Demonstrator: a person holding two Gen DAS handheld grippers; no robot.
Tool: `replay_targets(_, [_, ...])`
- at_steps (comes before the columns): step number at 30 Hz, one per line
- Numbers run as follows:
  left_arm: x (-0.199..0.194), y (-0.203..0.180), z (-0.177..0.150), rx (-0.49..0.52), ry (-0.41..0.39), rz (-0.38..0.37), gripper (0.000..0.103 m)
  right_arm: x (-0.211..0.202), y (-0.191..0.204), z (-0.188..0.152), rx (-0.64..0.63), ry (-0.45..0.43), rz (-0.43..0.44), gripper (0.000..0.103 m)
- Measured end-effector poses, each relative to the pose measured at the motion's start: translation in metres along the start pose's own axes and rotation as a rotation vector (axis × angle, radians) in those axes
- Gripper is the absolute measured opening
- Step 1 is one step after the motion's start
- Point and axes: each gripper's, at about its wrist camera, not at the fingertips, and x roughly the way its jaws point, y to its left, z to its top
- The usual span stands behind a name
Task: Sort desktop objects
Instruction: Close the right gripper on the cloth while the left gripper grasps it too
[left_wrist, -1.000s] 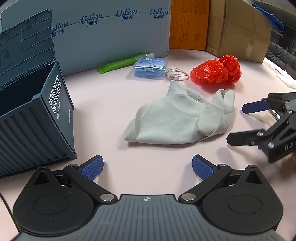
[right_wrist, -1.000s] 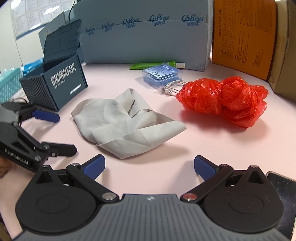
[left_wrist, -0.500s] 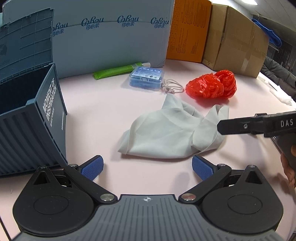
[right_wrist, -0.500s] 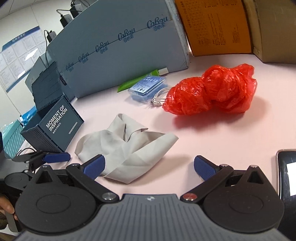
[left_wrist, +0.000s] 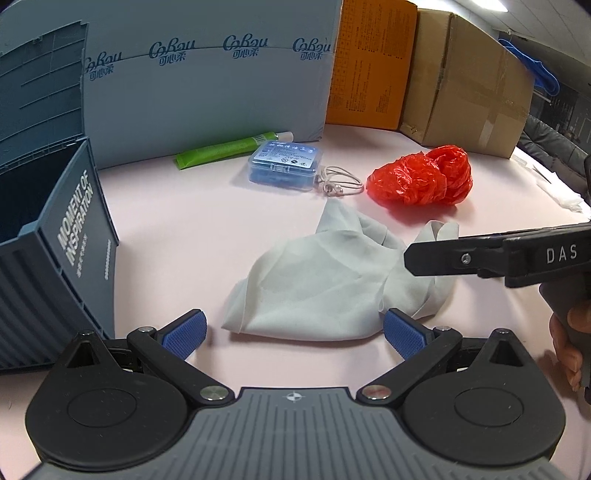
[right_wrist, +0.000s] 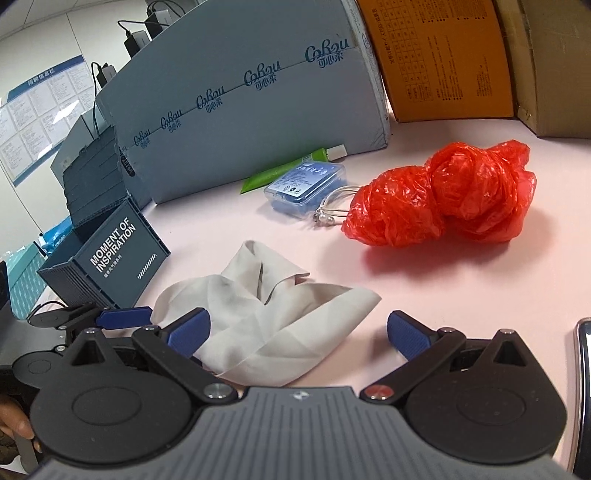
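The cloth (left_wrist: 325, 284) lies at the centre of the table (left_wrist: 192, 229). The crate (left_wrist: 48, 251) stands to its left. Behind the cloth lie the tube (left_wrist: 221, 151), case (left_wrist: 286, 166), cord (left_wrist: 341, 182) and bag (left_wrist: 424, 177).

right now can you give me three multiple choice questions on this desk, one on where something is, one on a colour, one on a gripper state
1. Where does the green tube lie?
A. against the pale blue carton
B. inside the dark blue bin
C. on the grey cloth

2. What colour is the crumpled plastic bag?
A. yellow
B. red
C. black

3. How do the right gripper jaws stand?
A. shut on the cloth
B. shut on the bag
C. open, holding nothing

Answers: 1 A, the tube rests at the foot of the carton. 2 B, the bag is bright red. 3 C, both blue pads sit wide apart, with the cloth lying loose on the table.
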Motion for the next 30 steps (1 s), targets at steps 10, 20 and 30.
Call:
replay_targets(10, [0.011, -0.011, 0.006, 0.073, -0.006, 0.005, 0.103, 0.008, 0.01, 0.004, -0.11, 0.011, -0.104, 0.064])
replay_targets(20, [0.018, -0.03, 0.011, 0.148, -0.014, -0.037, 0.085, 0.018, 0.029, 0.004, -0.221, 0.057, -0.067, 0.031])
replay_targets(30, [0.008, -0.044, 0.008, 0.194, -0.055, -0.131, 0.013, 0.018, 0.035, 0.005, -0.197, 0.041, -0.019, 0.011])
